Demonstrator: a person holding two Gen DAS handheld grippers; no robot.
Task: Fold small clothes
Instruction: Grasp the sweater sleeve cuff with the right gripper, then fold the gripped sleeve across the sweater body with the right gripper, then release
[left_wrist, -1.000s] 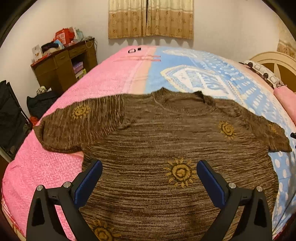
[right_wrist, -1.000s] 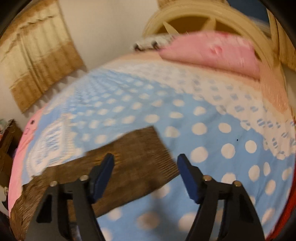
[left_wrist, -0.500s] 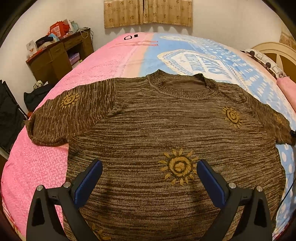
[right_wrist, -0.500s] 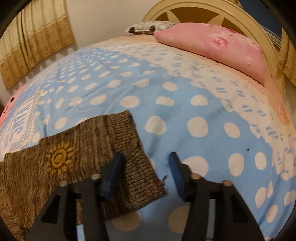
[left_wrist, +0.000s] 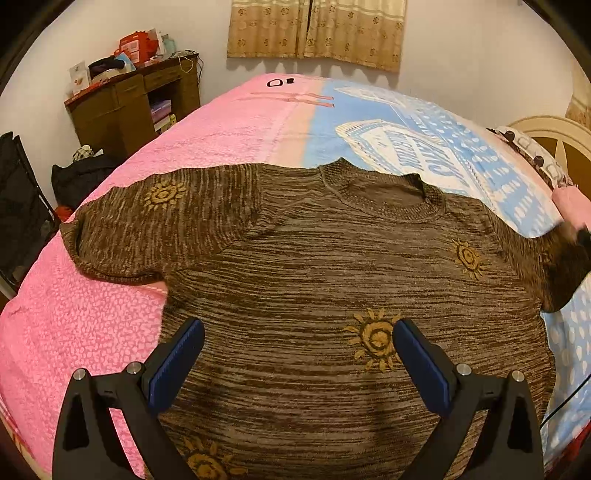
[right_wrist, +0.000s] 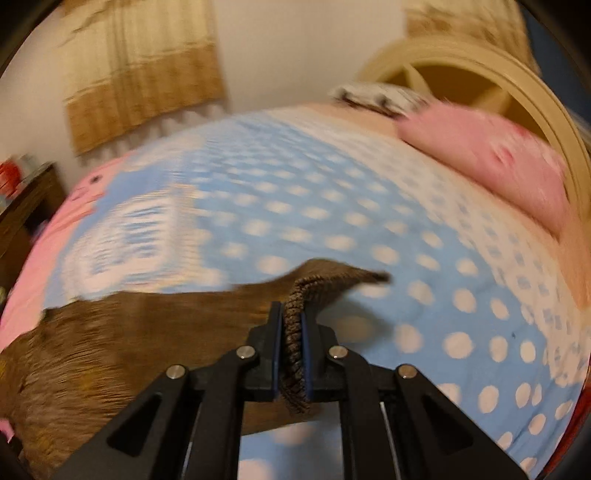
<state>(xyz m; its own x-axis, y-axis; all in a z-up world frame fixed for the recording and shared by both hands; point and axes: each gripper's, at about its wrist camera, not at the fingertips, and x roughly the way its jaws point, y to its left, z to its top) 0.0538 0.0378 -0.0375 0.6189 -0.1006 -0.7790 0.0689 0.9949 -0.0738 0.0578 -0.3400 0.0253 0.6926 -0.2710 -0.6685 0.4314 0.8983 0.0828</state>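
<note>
Left wrist: my left gripper (left_wrist: 295, 354) hangs wide open and empty over the brown knit sweater (left_wrist: 332, 280), spread flat on the bedspread (left_wrist: 92, 332). Right wrist: my right gripper (right_wrist: 291, 354), open half a second ago, has clamped the sleeve cuff (right_wrist: 295, 332) and lifted it, so the sleeve fold can begin.

Home bedroom; big bed (left_wrist: 229, 147) fills both views, covered in a pink and blue polka-dot bedspread (right_wrist: 332, 206); cream arched headboard (right_wrist: 517, 85) at one end with a pink pillow (right_wrist: 491, 155) against it; tan patterned curtains (left_wrist: 317, 33) on a plain white wall; dark wooden desk (left_wrist: 125, 103) beside the bed, top cluttered with boxes and small items, books on its shelves; dark bags (left_wrist: 81, 177) on the floor next to it; lived-in domestic room.
</note>
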